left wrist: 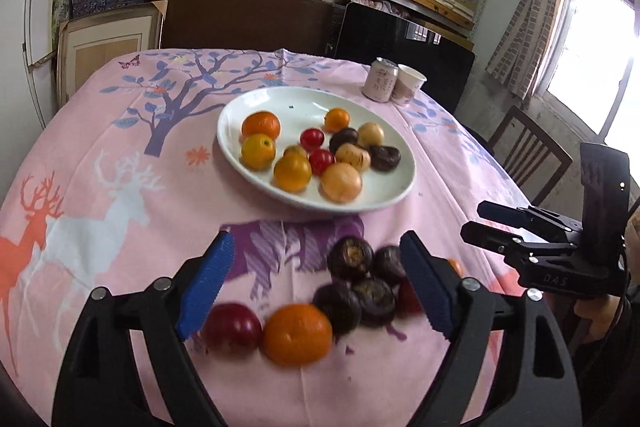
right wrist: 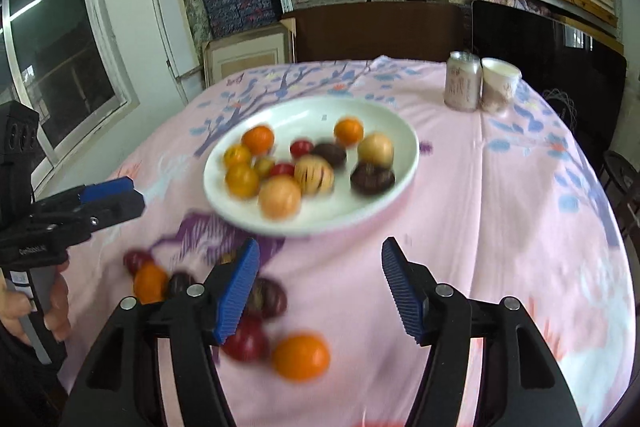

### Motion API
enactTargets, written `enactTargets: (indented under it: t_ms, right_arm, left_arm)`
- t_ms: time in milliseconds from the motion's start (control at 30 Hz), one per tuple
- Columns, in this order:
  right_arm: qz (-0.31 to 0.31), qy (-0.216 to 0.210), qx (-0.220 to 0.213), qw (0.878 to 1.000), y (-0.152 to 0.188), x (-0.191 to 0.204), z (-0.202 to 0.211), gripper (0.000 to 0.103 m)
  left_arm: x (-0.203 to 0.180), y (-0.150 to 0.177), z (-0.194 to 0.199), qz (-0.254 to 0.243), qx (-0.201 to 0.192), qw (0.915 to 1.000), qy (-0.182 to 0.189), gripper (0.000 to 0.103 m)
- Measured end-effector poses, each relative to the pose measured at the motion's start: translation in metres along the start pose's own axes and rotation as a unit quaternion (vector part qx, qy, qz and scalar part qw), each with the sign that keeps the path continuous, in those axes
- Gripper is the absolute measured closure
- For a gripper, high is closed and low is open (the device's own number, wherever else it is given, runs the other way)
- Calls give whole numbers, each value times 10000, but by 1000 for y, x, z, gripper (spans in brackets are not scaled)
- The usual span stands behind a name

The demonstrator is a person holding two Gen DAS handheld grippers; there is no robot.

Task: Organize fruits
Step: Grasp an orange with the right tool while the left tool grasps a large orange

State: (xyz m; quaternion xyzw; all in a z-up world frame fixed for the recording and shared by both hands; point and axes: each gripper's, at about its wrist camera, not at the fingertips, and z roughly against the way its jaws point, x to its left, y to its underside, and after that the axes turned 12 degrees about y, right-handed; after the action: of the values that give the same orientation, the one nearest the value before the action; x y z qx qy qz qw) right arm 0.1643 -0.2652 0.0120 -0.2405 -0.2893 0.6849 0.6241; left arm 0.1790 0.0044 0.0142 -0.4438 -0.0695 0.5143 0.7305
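Note:
A white plate (left wrist: 256, 99) in mid-table holds several fruits: oranges, red tomatoes, dark chestnuts and tan fruits; it also shows in the right wrist view (right wrist: 312, 107). Loose fruit lies on the pink cloth in front of it: a red fruit (left wrist: 232, 327), an orange (left wrist: 298, 333) and dark water chestnuts (left wrist: 352, 259). My left gripper (left wrist: 316, 283) is open and empty, hovering above this loose group. My right gripper (right wrist: 318, 291) is open and empty above the cloth, with an orange (right wrist: 302, 355) and a red fruit (right wrist: 246, 341) just below its left finger.
A pink can (left wrist: 380, 79) and a paper cup (left wrist: 410, 83) stand at the far right of the table. A wooden chair (left wrist: 528, 151) is beside the table's right edge. Shelves of boxes line the back wall.

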Motion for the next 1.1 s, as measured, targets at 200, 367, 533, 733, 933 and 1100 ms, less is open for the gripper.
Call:
enactTargets:
  t_ms: [200,367,533,733,933,1100]
  right_arm:
    - [-122,-72,312,9994,38,6,-3,39]
    - [-347,-205,615,9973,43,4,-22,39]
    - [-533,-395,832,9943,44,2,-33,56]
    - [-663,-266,212,9972,45,-3,-7,64]
    - [-585,-50,-496,9970,45,-2,20,64]
    - [-659,-113,-502,9965,44,-8,20,64]
  left_arm:
    - [-11,43,14,-38,134,9999,-38,21]
    - [-14,56,14,-193,221,9991,-299,21]
    - [-14,58,2,-225,428,9980,-417,21]
    - [-13,58,-14,-260,613,9963,-548,21]
    - [-12,53,-23,-300,666,9947,-725,45]
    - [-14,57,-21,-367,678,9939,-787,47]
